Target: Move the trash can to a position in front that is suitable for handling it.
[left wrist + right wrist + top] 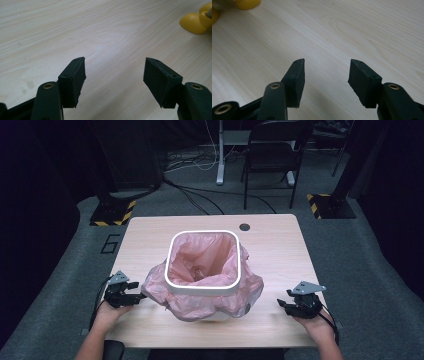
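At frame centre, a white bin (203, 262) lined with a pink bag (200, 295) sits between my left gripper (131, 292) and right gripper (289, 305), both with jaws apart and empty. I judge pinching the bag's loose overhang from both sides evenly works best.

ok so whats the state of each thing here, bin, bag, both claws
bin: upright on the table, white rim on top, open
pink bag: lining the bin, edge folded out over the rim and bunched around it
left claw: open, holds nothing, at the bag's left edge
right claw: open, holds nothing, apart from the bag
table: bare wood around the bin
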{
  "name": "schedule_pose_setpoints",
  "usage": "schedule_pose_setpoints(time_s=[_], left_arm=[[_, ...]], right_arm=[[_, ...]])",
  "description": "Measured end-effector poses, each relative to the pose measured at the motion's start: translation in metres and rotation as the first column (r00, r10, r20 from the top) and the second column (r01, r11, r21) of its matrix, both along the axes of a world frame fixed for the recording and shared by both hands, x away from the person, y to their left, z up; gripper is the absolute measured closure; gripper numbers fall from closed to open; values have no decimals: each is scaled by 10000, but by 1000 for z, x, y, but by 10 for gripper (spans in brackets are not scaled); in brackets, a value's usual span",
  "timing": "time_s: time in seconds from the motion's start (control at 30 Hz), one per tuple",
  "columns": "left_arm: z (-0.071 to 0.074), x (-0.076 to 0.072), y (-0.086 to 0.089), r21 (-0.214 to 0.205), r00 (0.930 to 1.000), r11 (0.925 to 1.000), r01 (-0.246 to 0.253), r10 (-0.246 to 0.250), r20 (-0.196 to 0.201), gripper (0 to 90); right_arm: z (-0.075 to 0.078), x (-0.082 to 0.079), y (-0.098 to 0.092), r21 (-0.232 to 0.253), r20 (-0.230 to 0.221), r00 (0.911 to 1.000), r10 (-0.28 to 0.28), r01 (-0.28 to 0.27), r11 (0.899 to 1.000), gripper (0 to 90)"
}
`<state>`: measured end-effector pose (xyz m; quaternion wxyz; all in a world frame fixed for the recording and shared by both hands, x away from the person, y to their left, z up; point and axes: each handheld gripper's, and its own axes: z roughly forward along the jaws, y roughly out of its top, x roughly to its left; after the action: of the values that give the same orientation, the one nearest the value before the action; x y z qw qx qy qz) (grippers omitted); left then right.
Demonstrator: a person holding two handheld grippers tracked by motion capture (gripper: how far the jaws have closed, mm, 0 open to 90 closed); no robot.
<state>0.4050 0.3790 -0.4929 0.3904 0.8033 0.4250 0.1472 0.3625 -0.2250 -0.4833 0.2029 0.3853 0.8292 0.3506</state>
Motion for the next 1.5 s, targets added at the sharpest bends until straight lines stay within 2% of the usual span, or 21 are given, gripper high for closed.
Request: schedule_pose_setpoints(time_s=[0.2,0.33,0.43,0.63,0.87,1.2,1.37,1.5], left_arm=[[4,-3,2,-139,10000,9999,56,-57,-59,372],[12,-4,3,-205,9998,9998,25,-22,172,378],[19,-5,4,-432,9996,9990,87,-75,263,374],[28,-7,4,-386,9984,9987,324,-306,467,372],[40,-10,2,-679,9972,9969,408,-363,654,381],[60,-13,-2,-888,9953,9937,685,-620,739,374],[72,-14,-6,-761,9923,9929,920,-850,905,381],[82,-14,-8,-779,9911,9921,978,-900,981,383]], right_arm=[[4,-2,1,249,51,10000,-66,65,9997,441],[9,-3,1,610,-102,9999,-25,31,9981,466],[13,-5,3,585,-104,9999,124,-118,9982,487],[20,-11,6,626,116,9997,203,-209,9978,487],[33,-15,3,1346,314,9993,183,-224,9906,496],[45,-19,6,1397,423,9991,72,-131,9901,489],[55,-23,9,1317,443,9989,151,-209,9911,488],[66,-26,12,1436,522,9980,361,-433,9887,507]])
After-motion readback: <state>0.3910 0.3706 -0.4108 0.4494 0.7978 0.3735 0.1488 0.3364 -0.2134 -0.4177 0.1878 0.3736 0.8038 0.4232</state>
